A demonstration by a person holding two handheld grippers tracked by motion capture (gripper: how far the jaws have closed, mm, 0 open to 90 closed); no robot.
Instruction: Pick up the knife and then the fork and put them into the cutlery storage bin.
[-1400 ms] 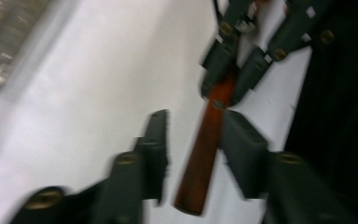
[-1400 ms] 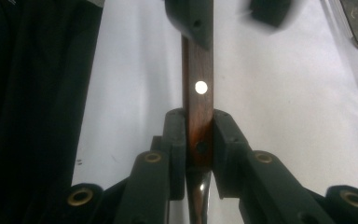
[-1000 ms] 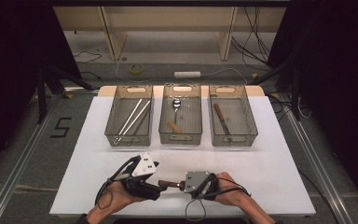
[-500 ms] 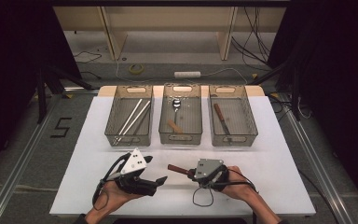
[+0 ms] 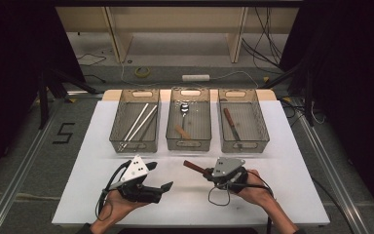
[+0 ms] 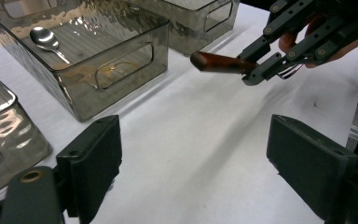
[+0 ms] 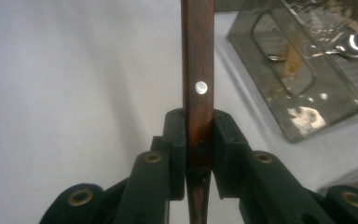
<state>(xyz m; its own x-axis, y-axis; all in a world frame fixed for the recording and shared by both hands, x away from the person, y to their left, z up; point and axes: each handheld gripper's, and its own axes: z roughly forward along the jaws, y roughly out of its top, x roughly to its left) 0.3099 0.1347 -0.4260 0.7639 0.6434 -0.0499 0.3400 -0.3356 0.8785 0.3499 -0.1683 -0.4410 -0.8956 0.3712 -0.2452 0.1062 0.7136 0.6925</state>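
Wood-handled knife [image 7: 197,88] sits pinched between the pads of the right gripper [image 5: 207,171], its brown handle sticking out over the white tabletop [image 5: 282,146], well short of the bins. The left gripper [image 5: 168,185] has just been opening and is spread wide with nothing between its jaws. Three smoky clear bins stand in a row beyond: the left bin [image 5: 135,126] holds pale chopsticks [image 5: 137,123], the middle bin [image 5: 189,123] a metal spoon [image 6: 46,39], the right bin [image 5: 240,126] another brown-handled knife [image 5: 232,127]. Nothing lies between the held knife and the bins. Cables trail on the floor behind. A silver rivet [image 7: 201,87] on the handle reads clearly in the right gripper view.
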